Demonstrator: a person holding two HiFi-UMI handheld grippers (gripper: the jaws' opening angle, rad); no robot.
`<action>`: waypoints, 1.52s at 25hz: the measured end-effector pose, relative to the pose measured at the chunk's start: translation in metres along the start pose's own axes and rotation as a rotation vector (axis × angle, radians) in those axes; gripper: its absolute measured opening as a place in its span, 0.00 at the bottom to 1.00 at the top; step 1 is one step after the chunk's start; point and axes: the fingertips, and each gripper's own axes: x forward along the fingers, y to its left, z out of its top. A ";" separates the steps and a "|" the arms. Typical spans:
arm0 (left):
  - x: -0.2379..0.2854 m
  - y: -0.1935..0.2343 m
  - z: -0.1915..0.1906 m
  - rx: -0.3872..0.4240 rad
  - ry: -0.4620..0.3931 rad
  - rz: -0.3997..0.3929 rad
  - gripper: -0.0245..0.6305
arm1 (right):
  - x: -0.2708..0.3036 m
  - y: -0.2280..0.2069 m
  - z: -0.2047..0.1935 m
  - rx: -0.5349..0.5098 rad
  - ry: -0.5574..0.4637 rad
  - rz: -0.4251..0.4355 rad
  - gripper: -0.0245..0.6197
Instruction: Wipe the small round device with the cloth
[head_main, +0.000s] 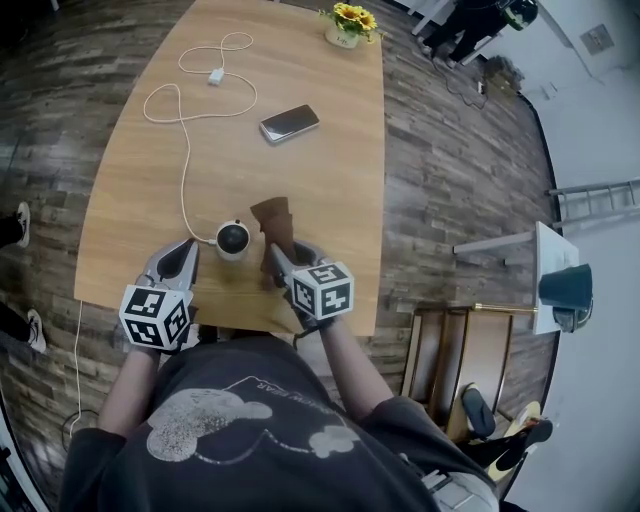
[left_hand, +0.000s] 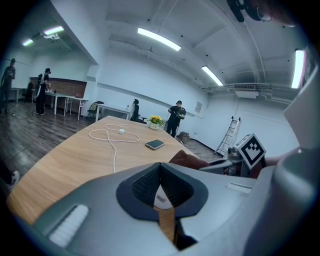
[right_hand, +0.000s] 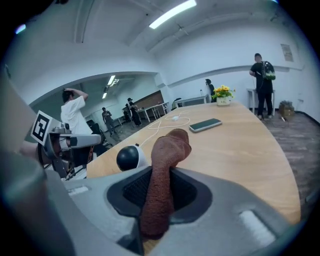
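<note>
The small round device (head_main: 232, 240), white with a black dome, stands near the table's front edge; in the right gripper view the device (right_hand: 129, 157) is left of the jaws. My right gripper (head_main: 272, 252) is shut on a brown cloth (head_main: 274, 218), which rises upright from the jaws just right of the device. In its own view the cloth (right_hand: 167, 150) fills the gap of the right gripper (right_hand: 162, 175). My left gripper (head_main: 188, 247) sits just left of the device, apart from it, tips together. In its own view the left gripper (left_hand: 160, 167) holds nothing; a white patch shows below the tips.
On the wooden table (head_main: 320, 170) lie a phone (head_main: 289, 123) and a white cable (head_main: 185, 150) with a charger, which runs to the device. A flower pot (head_main: 348, 25) stands at the far edge. Wooden furniture (head_main: 460, 360) is on the floor to the right.
</note>
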 end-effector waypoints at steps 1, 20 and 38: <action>0.000 0.001 0.001 -0.001 -0.002 0.004 0.06 | -0.001 -0.001 0.010 -0.026 -0.010 0.018 0.16; -0.011 0.021 -0.004 -0.038 -0.009 0.082 0.06 | 0.048 0.032 0.032 -0.469 0.222 0.414 0.16; -0.035 0.033 -0.018 -0.072 0.006 0.168 0.06 | 0.068 0.000 -0.003 -0.396 0.350 0.307 0.16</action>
